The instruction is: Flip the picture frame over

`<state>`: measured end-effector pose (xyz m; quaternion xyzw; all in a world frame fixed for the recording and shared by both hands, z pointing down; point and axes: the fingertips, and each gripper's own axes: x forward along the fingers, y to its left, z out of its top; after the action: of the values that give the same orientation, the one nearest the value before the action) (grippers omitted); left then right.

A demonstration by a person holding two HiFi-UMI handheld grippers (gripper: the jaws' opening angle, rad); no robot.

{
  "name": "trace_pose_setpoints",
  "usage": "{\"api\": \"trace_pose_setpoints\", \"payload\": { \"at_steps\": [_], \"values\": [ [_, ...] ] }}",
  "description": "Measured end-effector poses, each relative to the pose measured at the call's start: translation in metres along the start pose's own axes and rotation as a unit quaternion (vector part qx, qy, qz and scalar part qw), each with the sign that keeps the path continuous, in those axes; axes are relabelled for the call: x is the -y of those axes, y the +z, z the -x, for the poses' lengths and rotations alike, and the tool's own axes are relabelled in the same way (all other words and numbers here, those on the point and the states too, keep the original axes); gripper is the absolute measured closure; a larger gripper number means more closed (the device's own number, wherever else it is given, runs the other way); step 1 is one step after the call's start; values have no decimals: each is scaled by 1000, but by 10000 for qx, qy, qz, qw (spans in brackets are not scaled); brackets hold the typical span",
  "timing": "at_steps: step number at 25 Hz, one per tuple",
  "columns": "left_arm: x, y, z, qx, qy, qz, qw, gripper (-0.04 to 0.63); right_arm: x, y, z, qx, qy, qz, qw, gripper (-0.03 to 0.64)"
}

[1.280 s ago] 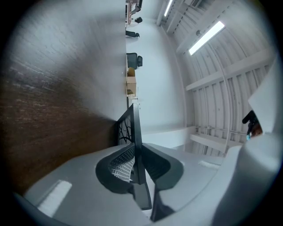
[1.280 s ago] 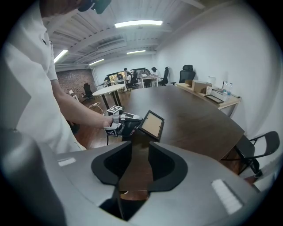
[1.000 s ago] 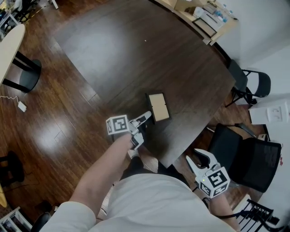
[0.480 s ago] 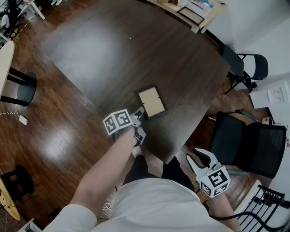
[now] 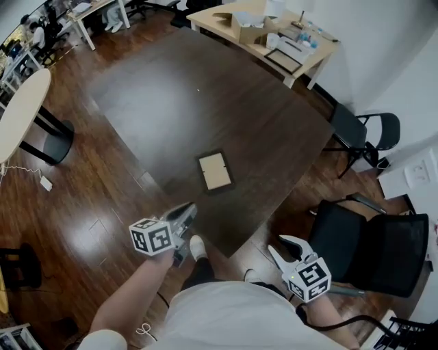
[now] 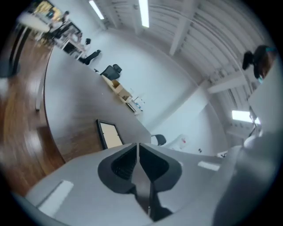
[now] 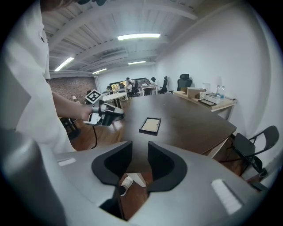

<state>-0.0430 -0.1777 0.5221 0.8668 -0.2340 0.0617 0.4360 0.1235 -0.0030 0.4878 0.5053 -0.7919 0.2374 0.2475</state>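
Picture frame (image 5: 214,171) lies flat on the dark table (image 5: 205,89), near the table edge closest to the person, its pale panel facing up inside a black border. The left gripper (image 5: 186,210) hangs just off that table edge, jaws pressed together with nothing between them. The right gripper (image 5: 280,246) is off the table past its near corner, jaws apart and empty.

one picture frame (image 5: 214,171) on one dark counter (image 5: 171,96); one pale counter (image 5: 205,15) beyond it; two grippers, left gripper (image 5: 186,210) and right gripper (image 5: 282,245); two black chairs, a folding chair (image 5: 350,123) and an office chair (image 5: 369,239); one white shoe (image 5: 197,247).
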Motion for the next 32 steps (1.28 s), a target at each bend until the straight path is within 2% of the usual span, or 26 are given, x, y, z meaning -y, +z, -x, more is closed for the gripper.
{"api": "trace_pose_setpoints", "payload": {
  "at_steps": [2, 4, 7, 9, 12, 15, 18, 23, 27, 32],
  "values": [
    [34, -17, 29, 51, 239, -560, 9981, 589, 3, -6, 16, 92, 178, 155, 9997, 503],
    [69, -32, 50, 263, 483, -968, 9938, 589, 5, -13, 35, 208, 360, 301, 9987, 506],
    [118, -68, 69, 504, 917, -1490, 9833, 589, 5, -34, 62, 306, 676, 436, 9963, 509],
    [150, -91, 81, 707, 1059, -1713, 9770, 589, 3, -51, 75, 311, 858, 515, 9945, 509],
    [188, -124, 97, 770, 1220, -1855, 9720, 589, 1, -67, 92, 261, 1029, 590, 9926, 513],
    [214, -156, 114, 486, 1253, -2061, 9693, 589, -10, -79, 106, 285, 1165, 632, 9908, 514],
    [228, -166, 127, 359, 1230, -2319, 9643, 589, -17, -76, 115, 450, 1143, 639, 9904, 512],
    [250, -162, 152, 630, 965, -2238, 9678, 591, -45, -64, 134, 671, 1105, 651, 9895, 505],
    [261, -166, 187, 878, 949, -2285, 9649, 591, -81, -63, 145, 772, 1221, 809, 9862, 500],
    [254, -193, 212, 785, 798, -2214, 9687, 591, -106, -73, 158, 720, 1025, 939, 9877, 497]
  ]
}}
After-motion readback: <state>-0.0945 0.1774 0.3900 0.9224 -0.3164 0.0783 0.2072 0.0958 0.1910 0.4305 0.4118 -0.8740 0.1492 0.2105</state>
